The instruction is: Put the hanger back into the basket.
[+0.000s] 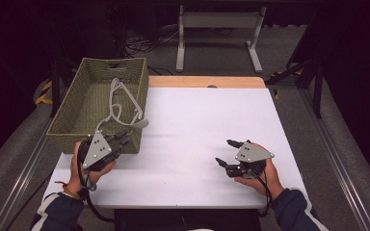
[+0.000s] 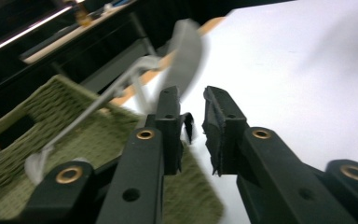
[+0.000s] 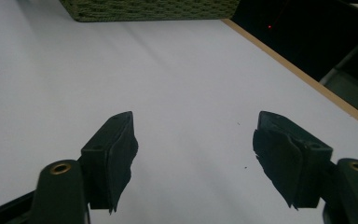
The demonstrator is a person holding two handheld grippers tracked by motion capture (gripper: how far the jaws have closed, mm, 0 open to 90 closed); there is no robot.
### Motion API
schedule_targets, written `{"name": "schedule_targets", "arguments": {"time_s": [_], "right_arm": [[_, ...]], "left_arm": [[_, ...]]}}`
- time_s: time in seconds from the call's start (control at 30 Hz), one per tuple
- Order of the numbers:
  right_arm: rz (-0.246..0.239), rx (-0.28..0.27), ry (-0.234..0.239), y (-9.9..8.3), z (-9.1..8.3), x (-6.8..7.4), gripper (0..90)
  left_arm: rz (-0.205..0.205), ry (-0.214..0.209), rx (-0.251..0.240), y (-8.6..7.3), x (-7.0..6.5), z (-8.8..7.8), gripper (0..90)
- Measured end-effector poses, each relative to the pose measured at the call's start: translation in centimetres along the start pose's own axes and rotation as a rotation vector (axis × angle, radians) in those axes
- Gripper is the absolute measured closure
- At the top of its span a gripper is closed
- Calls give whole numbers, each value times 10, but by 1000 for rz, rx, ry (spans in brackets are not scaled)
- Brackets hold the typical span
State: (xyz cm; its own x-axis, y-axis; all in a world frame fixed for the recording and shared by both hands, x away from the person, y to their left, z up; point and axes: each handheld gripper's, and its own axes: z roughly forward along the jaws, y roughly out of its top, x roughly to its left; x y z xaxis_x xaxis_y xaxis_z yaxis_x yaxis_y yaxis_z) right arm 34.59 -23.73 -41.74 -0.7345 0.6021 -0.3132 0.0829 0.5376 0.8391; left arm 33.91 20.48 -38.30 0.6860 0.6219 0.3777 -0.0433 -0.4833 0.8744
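the left claw (image 1: 124, 137) is hovering empty, jaws slightly parted, at the basket (image 1: 63, 138) in the left of the frame, where the hanger (image 1: 141, 123) is leaning over the rim, likely light, stiff, slick plastic best pinched on its thin bar, while the right claw (image 1: 224, 152) is idling wide open.

1. We see a white table (image 1: 197, 130) with a wooden far edge (image 1: 207, 82) at 12 o'clock.
2. We see a grey metal stand (image 1: 219, 33) on the floor beyond it, with cables (image 1: 144, 45) at 11 o'clock.
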Motion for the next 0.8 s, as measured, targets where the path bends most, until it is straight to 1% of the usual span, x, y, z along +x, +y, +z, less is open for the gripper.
{"name": "schedule_targets", "arguments": {"time_s": [0.03,0.07,0.13,0.17,0.2,0.23,0.27,0.3,0.33,0.37,0.4,0.43,0.47,0.53,0.57,0.6,0.63,0.67,0.7,0.73,0.77,0.8], "right_arm": [[0,0,0,0,0,0,293],[6,-5,-4,0,-2,0,292],[20,-14,-5,-1,-6,1,291],[27,-19,-3,-2,-7,2,290],[33,-22,-3,-2,-9,3,290],[33,-23,-2,-2,-9,4,286],[33,-22,0,-2,-9,5,283],[32,-22,-1,-3,-10,6,280],[28,-20,-3,-3,-10,8,278],[30,-19,-1,-4,-10,9,276],[29,-14,0,-5,-10,11,267],[24,-8,-4,-6,-10,12,262],[27,-6,-8,-7,-10,13,244],[38,1,-13,-9,-11,14,215],[39,2,-28,-11,-12,16,198],[45,1,-32,-12,-13,16,197],[45,1,-32,-12,-13,16,197],[57,1,-33,-13,-14,16,187],[61,-4,-43,-15,-14,17,176],[69,-8,-49,-16,-15,17,169],[77,-11,-50,-17,-15,17,157],[75,-8,-59,-18,-14,17,143]], "left_arm": [[0,0,0,0,0,0,732],[-2,-25,-12,-1,-5,-1,732],[-3,-14,-8,-2,-15,-1,674],[-15,-22,-19,-4,-18,-1,648],[-17,-25,-19,-5,-20,0,621],[-6,0,-1,-6,-24,1,593],[-9,8,0,-8,-26,2,555],[-16,-7,1,-11,-26,3,533],[-23,-12,14,-12,-27,4,520],[-26,-2,36,-16,-30,6,494],[-30,-7,38,-18,-31,8,438],[-40,-7,39,-21,-32,9,402],[-50,-11,47,-23,-34,9,372],[-54,-12,53,-26,-35,10,277],[-62,-4,79,-31,-37,12,240],[-82,6,94,-35,-39,13,222],[-82,6,94,-35,-39,13,185],[-92,17,106,-38,-38,13,185],[-112,6,104,-41,-38,13,157],[-131,-8,101,-44,-36,12,150],[-157,-10,103,-47,-36,13,136],[-169,-19,105,-48,-36,14,127]]}}
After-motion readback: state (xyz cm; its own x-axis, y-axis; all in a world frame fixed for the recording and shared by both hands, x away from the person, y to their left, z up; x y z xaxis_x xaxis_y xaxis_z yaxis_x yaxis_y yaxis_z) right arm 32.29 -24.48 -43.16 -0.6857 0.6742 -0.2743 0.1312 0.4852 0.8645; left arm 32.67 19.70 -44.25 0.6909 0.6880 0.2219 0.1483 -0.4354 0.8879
